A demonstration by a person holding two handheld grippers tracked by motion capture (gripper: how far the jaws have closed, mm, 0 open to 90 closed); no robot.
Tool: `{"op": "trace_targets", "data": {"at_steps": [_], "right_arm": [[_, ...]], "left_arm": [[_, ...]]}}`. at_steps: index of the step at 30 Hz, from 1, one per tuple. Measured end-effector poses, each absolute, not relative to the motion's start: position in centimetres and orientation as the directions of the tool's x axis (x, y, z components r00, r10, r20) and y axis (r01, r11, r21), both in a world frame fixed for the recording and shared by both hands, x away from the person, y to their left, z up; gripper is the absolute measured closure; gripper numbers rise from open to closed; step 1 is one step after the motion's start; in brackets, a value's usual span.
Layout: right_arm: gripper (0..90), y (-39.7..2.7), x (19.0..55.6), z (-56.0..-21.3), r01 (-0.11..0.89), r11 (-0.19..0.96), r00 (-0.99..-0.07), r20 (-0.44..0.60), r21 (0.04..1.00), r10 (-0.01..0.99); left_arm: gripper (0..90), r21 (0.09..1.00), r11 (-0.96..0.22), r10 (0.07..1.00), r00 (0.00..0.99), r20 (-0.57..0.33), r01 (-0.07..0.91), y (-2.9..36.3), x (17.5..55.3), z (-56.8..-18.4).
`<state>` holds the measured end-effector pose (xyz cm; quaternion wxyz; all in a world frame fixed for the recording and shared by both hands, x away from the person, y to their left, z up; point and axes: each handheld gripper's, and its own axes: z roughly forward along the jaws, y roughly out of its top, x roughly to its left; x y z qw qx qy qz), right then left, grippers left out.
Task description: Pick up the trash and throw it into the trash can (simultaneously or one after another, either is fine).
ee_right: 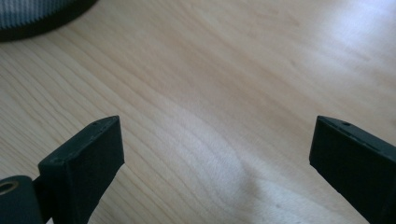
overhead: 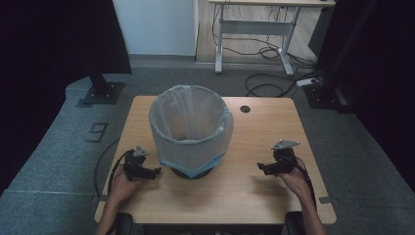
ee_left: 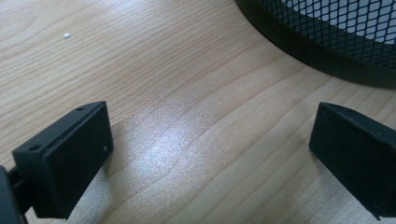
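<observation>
Wooden table [overhead: 254,191] with a light grain stands on a grey carpet, and on its middle stands a black mesh waste bin [overhead: 191,128]. The bin is upright and it is lined with a thin whitish bag [overhead: 169,134], which is folded over the rim and hangs down outside almost to the base; the lower edge of the bag looks bluish. In the left gripper view the black mesh wall of the bin [ee_left: 336,32] and its solid bottom ring show at the upper right corner.

Just beside the bin, at its left near the front, the left gripper [overhead: 155,171] rests low over the table in the person's left hand [overhead: 122,188]. Its jaws stand wide apart and between them there is nothing except bare wood. They point toward the base of the bin but do not touch it.

On the other side, well apart from the bin, the right gripper [overhead: 261,168] is held by the right hand [overhead: 293,180]. Its jaws are also wide apart with nothing between them, over bare table.

Farther away, a small round dark hole [overhead: 245,108] sits in the table near the back edge, and behind the table a desk frame [overhead: 254,29] stands with cables on the floor.
</observation>
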<state>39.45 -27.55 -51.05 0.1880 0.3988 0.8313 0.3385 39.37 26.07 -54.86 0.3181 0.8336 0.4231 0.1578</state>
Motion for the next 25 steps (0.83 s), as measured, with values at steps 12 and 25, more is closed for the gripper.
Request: {"op": "trace_targets", "data": {"at_steps": [12, 25], "right_arm": [[2.1, -27.2, 39.1, -54.9, 0.577, 0.459, -0.608, -0.02, 0.676, 0.794], [0.0, -27.2, 38.8, -55.8, 0.559, 0.414, -0.597, 0.002, 0.718, 0.802]], "left_arm": [[0.0, 0.664, -0.44, 0.806, 0.592, -0.006, 0.605, 26.1, 39.4, -54.9], [0.0, 0.663, -0.44, 0.806, 0.592, -0.006, 0.605, 26.1, 39.4, -54.9]]}}
